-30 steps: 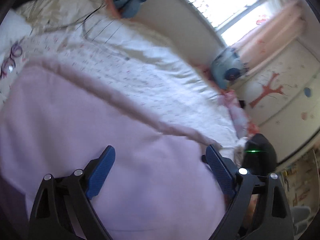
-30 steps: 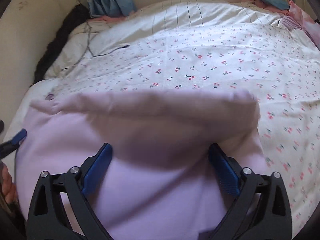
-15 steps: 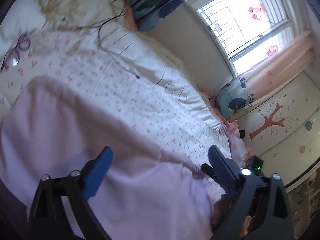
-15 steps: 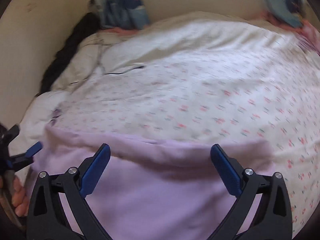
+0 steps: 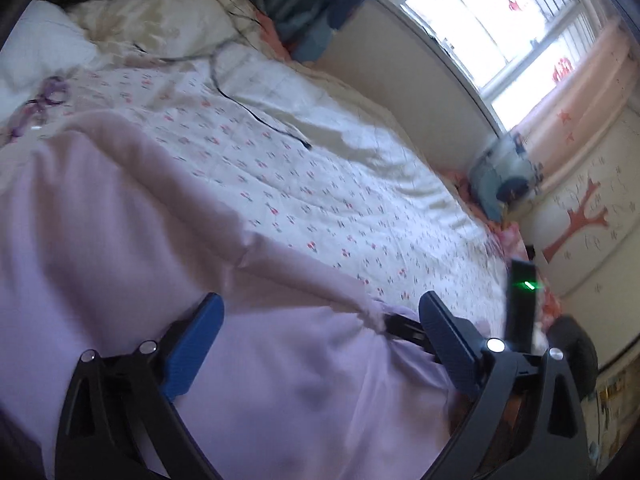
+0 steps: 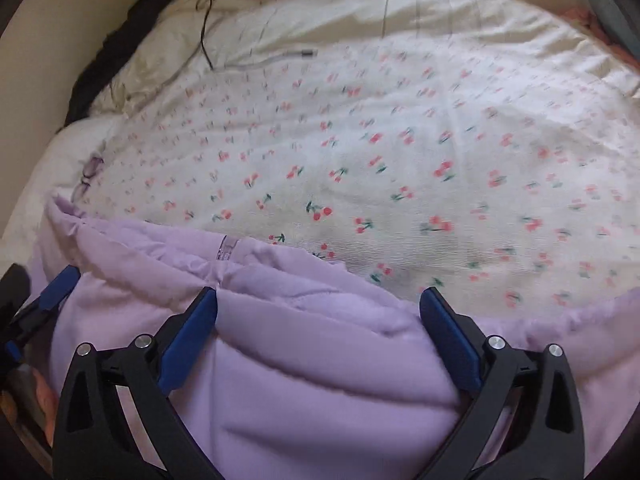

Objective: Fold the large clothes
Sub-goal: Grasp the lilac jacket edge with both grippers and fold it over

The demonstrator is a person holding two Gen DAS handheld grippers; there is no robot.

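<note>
One bed (image 6: 400, 128) under a cherry-print sheet, filling both views. Lilac garment (image 6: 320, 360) bunched along the near edge of the bed, folded rim toward the middle. Left claw (image 5: 320, 316) spread wide over the lilac cloth, nothing pinched. Right claw (image 6: 318, 308) also spread wide, cloth bulging up between the blue pads (image 6: 188, 340), apparently loose, though hard to be sure through the blur. Thin dark cable (image 5: 260, 116) trailing near the far corner. Purple glasses (image 5: 40, 104) beside the left edge.
</note>
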